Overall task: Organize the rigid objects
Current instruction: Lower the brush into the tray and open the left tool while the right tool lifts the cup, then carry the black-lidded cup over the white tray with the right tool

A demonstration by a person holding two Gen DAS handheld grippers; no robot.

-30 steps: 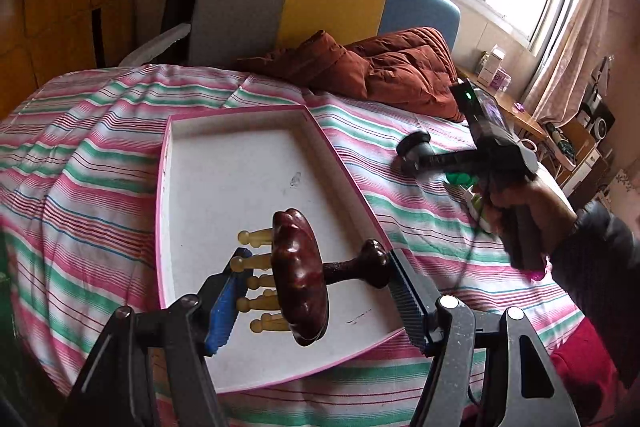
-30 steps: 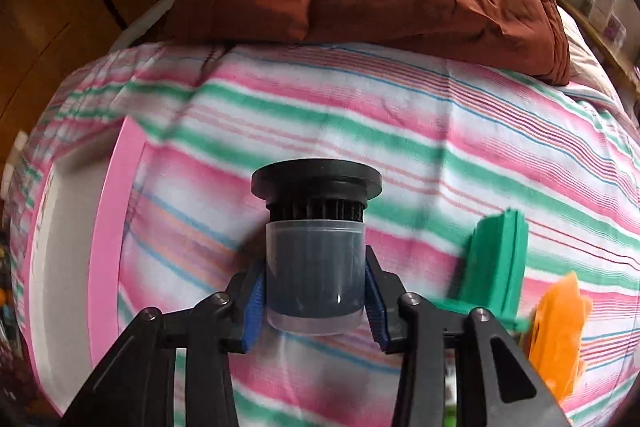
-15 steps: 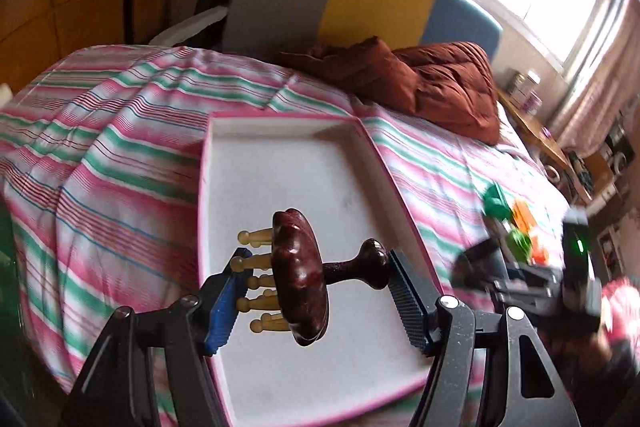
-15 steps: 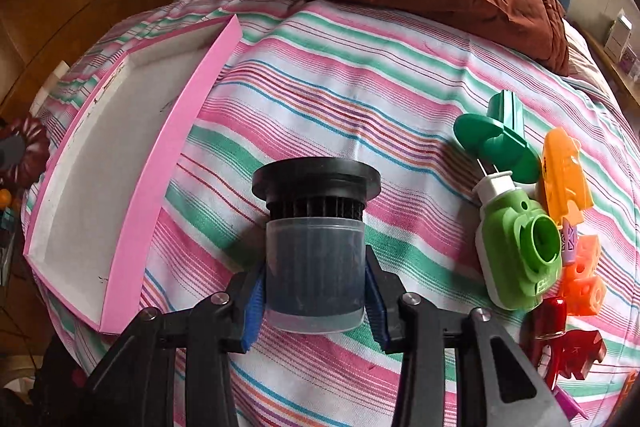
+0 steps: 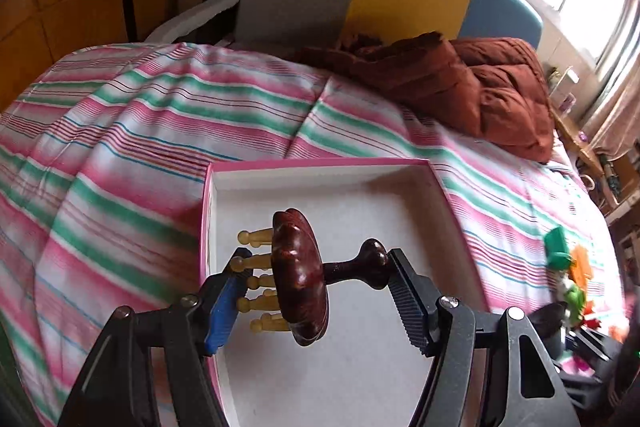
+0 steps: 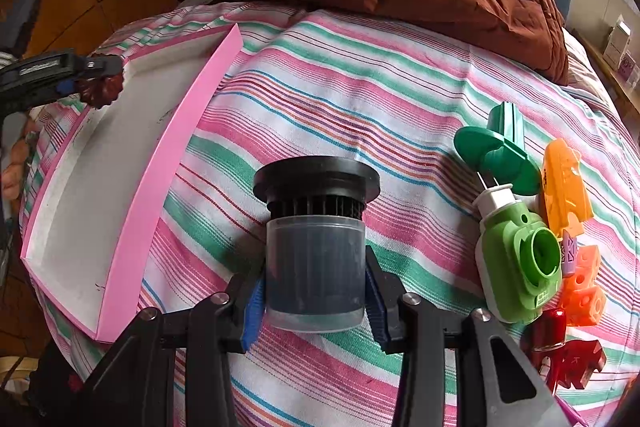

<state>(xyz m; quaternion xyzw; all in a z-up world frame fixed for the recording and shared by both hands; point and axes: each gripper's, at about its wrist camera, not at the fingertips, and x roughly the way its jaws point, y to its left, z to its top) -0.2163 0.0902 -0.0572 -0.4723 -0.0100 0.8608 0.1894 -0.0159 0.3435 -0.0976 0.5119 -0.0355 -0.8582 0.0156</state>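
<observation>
The left tongs (image 5: 312,291) pinch a dark wooden massager (image 5: 300,279) endwise, pegs to knob, over the pink tray (image 5: 320,163) beneath them; stiff and glossy, it could slip. The right tongs (image 6: 316,291) clamp a light, rigid filter cup (image 6: 316,247) by its smooth wall, above the bed (image 6: 360,99), the tray to their left.

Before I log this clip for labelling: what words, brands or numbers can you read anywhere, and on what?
None can be read for sure.
Red toy: a small raised mark, possibly "K", too small to confirm.
Boxes on the shelf: print too blurred.
Green toy camera: a small mark near its base, unreadable.
</observation>
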